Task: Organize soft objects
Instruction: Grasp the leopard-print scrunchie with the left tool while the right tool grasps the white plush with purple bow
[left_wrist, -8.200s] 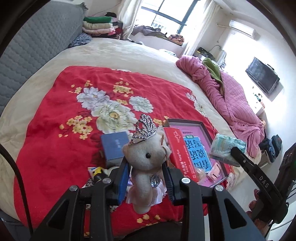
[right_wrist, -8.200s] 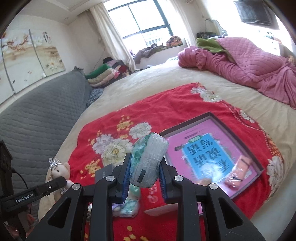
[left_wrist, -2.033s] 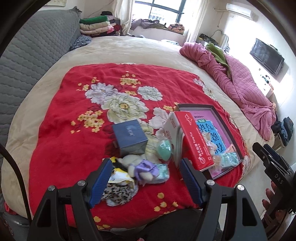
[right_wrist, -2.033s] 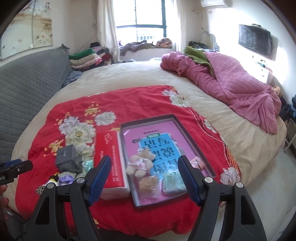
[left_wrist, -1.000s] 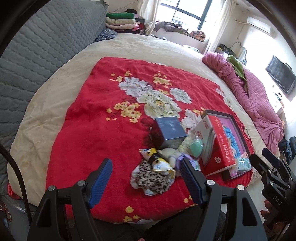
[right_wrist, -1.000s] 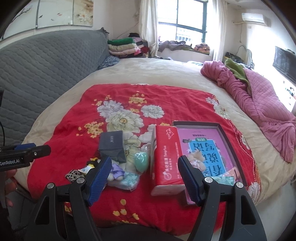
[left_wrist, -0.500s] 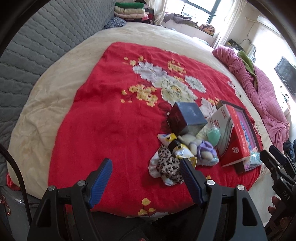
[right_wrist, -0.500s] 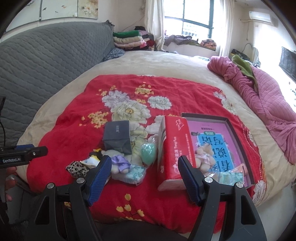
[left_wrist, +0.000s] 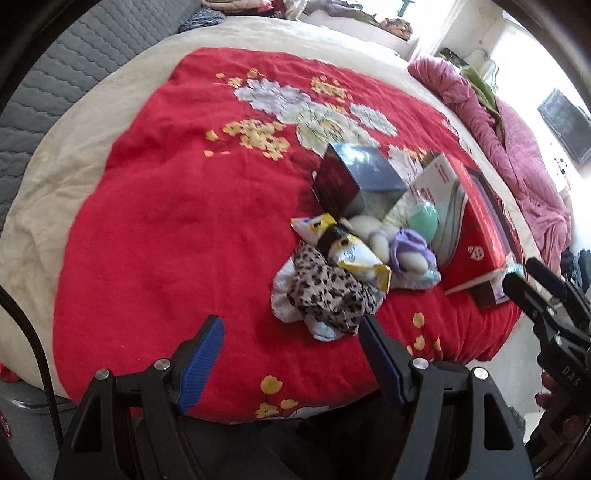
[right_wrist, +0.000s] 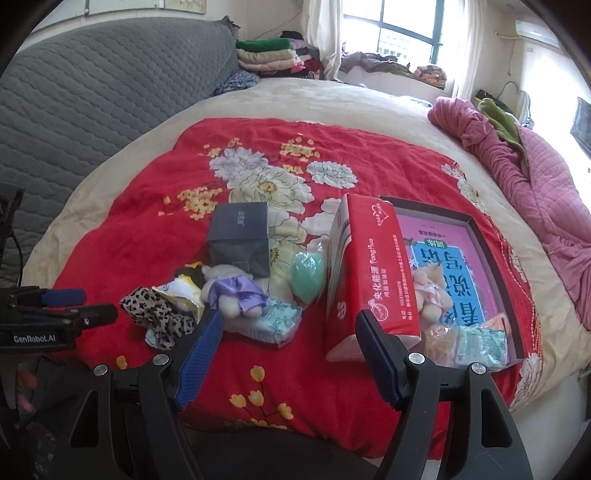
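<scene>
A pile of soft things lies on the red flowered blanket (left_wrist: 177, 229): a leopard-print cloth (left_wrist: 328, 291), a yellow-white packet (left_wrist: 351, 253), a plush toy in a purple dress (right_wrist: 236, 291), a teal tissue packet (right_wrist: 277, 319) and a green sponge (right_wrist: 308, 275). My left gripper (left_wrist: 290, 332) hangs open just short of the leopard cloth, nothing between its fingers. My right gripper (right_wrist: 290, 328) is open too, above the blanket in front of the teal packet. A dark-rimmed tray (right_wrist: 491, 269) at the right holds a small bear (right_wrist: 428, 291) and wrapped packets (right_wrist: 480, 343).
A dark blue box (right_wrist: 240, 232) stands behind the pile. A red tissue pack (right_wrist: 369, 273) leans on the tray's left edge. A pink quilt (right_wrist: 546, 192) lies bunched at the far right, a grey headboard (right_wrist: 92, 96) at the left. The bed's front edge is close below both grippers.
Both grippers have sunk toward the bed and tipped further down, so the pile looks nearer. The bear and packet held several seconds ago now lie in the tray.
</scene>
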